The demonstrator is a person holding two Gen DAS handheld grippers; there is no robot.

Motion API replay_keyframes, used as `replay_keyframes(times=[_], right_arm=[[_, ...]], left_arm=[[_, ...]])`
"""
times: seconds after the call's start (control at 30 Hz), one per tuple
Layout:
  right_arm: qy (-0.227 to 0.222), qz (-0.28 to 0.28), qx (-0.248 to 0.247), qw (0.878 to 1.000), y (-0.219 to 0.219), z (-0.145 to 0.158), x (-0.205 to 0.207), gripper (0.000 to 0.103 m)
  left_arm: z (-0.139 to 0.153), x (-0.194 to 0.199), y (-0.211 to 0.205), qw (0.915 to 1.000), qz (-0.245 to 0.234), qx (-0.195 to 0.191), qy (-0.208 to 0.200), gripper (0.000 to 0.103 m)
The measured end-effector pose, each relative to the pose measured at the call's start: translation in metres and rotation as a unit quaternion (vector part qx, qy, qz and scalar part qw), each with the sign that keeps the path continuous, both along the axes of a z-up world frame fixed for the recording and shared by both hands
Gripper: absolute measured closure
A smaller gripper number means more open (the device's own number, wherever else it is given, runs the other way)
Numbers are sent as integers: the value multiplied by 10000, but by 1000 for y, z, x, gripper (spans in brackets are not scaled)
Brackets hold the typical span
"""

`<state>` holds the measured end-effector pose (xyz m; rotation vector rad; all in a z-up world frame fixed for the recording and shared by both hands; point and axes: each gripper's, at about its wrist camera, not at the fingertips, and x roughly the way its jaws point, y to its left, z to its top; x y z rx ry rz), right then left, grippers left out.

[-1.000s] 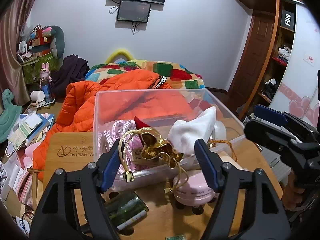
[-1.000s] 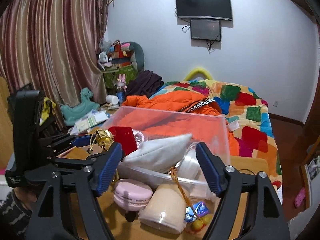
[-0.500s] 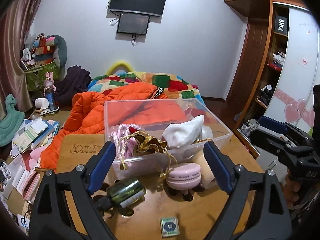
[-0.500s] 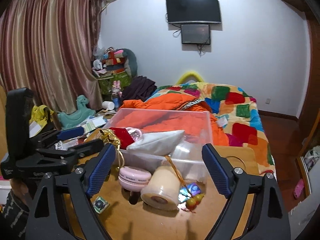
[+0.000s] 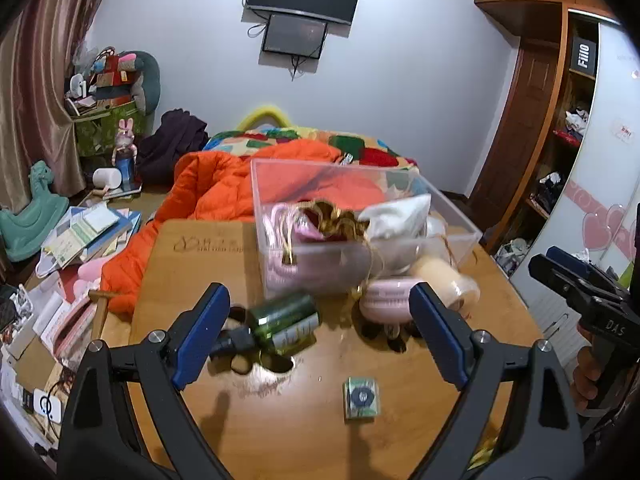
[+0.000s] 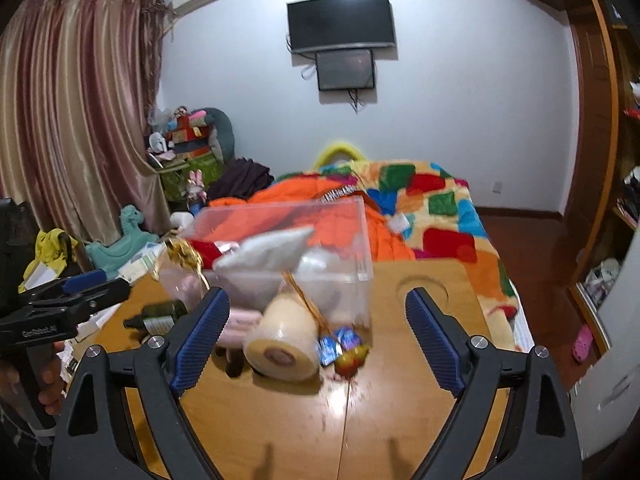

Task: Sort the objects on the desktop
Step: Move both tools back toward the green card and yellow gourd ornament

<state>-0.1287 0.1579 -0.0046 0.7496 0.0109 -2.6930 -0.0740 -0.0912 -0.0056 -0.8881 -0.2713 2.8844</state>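
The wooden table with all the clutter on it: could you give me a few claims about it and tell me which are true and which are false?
1. The green bottle lies on its side on the table. True.
2. The clear box is empty. False: it holds a white pouch and other things.
3. The left hand-held gripper grips the bottle. False: its jaws are open, holding nothing.
4. The tape roll lies outside the box. True.
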Motion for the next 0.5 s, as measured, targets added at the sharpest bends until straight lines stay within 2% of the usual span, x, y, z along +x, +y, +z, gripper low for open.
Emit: replay_keyframes(times=[0.27,0.5], right_arm=[[-324,-84,241,9991,2,-34,5,15],[-684,-338,413,9962,16,-61,-7,16]], left_arm=[[-31,9,10,9993,-59,89,-371,11],[-51,13,26,9983,-164,-104,-542,11]])
